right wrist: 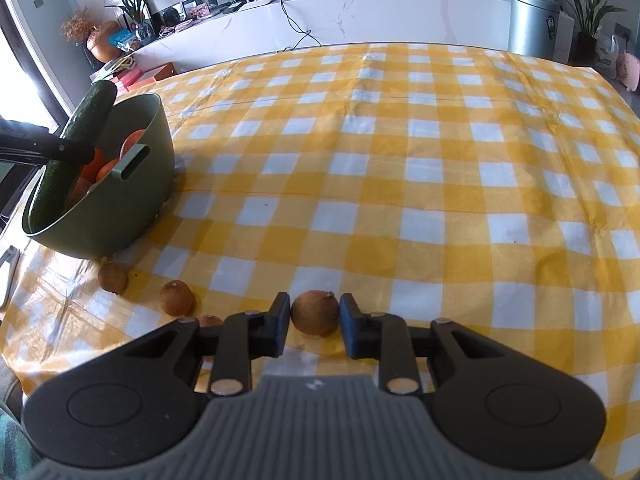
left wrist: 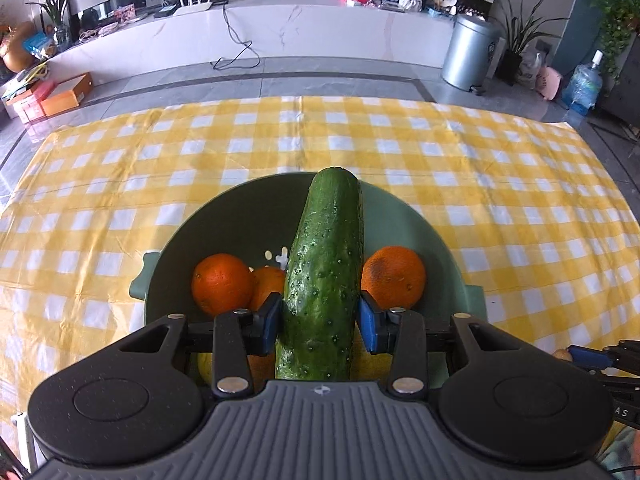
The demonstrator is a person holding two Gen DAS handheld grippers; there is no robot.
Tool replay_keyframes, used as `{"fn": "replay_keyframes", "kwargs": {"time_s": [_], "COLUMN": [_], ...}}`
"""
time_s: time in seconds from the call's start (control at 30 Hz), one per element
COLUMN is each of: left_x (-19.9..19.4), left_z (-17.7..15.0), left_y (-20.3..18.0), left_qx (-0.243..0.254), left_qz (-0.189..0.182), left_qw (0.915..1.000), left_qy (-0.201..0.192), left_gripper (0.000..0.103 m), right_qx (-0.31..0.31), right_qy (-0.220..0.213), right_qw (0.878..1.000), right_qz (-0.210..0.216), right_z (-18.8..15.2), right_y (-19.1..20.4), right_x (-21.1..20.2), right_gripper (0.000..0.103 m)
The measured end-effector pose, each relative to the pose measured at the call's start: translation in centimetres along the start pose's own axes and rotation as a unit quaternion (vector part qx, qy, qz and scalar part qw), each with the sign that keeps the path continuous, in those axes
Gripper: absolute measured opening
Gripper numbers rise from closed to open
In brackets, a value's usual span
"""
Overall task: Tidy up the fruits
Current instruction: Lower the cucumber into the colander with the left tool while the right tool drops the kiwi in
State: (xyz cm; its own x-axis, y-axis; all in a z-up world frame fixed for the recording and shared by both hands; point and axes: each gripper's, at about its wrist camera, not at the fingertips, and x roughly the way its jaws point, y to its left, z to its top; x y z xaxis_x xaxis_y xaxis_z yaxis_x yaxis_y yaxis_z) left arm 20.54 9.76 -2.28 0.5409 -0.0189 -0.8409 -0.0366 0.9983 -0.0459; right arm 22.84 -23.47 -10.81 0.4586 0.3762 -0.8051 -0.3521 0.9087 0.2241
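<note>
My left gripper [left wrist: 319, 307] is shut on a long green cucumber [left wrist: 325, 276], held lengthwise above the green bowl [left wrist: 224, 216]. Several oranges [left wrist: 221, 284] lie in the bowl under it. The right wrist view shows the same cucumber [right wrist: 86, 120] slanting over the bowl [right wrist: 120, 204] at far left. My right gripper [right wrist: 315, 312] is shut on a small brown round fruit [right wrist: 315, 313] resting on the checked cloth. Three more brown fruits [right wrist: 177, 298] lie on the cloth to its left, near the bowl.
A yellow and white checked tablecloth [right wrist: 400, 180] covers the table. Beyond its far edge are a white marble counter [left wrist: 280, 28], a metal bin [left wrist: 468, 54], plants and boxes on the floor. The right gripper's tip [left wrist: 592, 356] shows at the left wrist view's right edge.
</note>
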Motion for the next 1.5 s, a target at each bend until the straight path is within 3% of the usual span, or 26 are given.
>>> {"fn": "replay_keyframes", "kwargs": {"time_s": [0.27, 0.5, 0.7, 0.9, 1.03, 1.23, 1.5], "left_x": [1.3, 1.3, -0.4, -3.5, -5.2, -5.8, -5.2], "left_z": [-0.1, -0.5, -1.3, -2.3, -3.2, -4.7, -6.0], "left_y": [-0.2, 0.3, -0.3, -0.4, 0.5, 2.5, 3.9], "left_qx": [0.005, 0.002, 0.012, 0.001, -0.034, -0.085, -0.1], "left_qz": [0.015, 0.019, 0.024, 0.027, 0.022, 0.044, 0.033], "left_qw": [0.9997, 0.9998, 0.9992, 0.9968, 0.9935, 0.9857, 0.9819], "left_qy": [0.017, 0.009, -0.027, -0.075, -0.106, -0.139, -0.158], "left_gripper": [0.045, 0.047, 0.052, 0.055, 0.056, 0.056, 0.056], "right_qx": [0.004, -0.009, -0.023, -0.043, -0.056, -0.11, -0.183], "right_qy": [-0.003, -0.013, -0.025, -0.057, -0.085, -0.126, -0.126], "right_qw": [1.0, 1.0, 0.999, 0.997, 0.994, 0.983, 0.97], "right_qz": [0.003, -0.001, -0.015, -0.003, 0.03, 0.081, 0.103], "right_z": [0.0, -0.1, -0.1, 0.5, 1.7, 3.8, 6.2], "right_y": [-0.2, 0.2, 0.8, 2.2, 4.1, 8.7, 14.3], "right_x": [-0.1, -0.4, -0.9, -2.4, -3.6, -5.0, -2.7], "right_gripper": [0.023, 0.023, 0.023, 0.023, 0.023, 0.023, 0.023]}}
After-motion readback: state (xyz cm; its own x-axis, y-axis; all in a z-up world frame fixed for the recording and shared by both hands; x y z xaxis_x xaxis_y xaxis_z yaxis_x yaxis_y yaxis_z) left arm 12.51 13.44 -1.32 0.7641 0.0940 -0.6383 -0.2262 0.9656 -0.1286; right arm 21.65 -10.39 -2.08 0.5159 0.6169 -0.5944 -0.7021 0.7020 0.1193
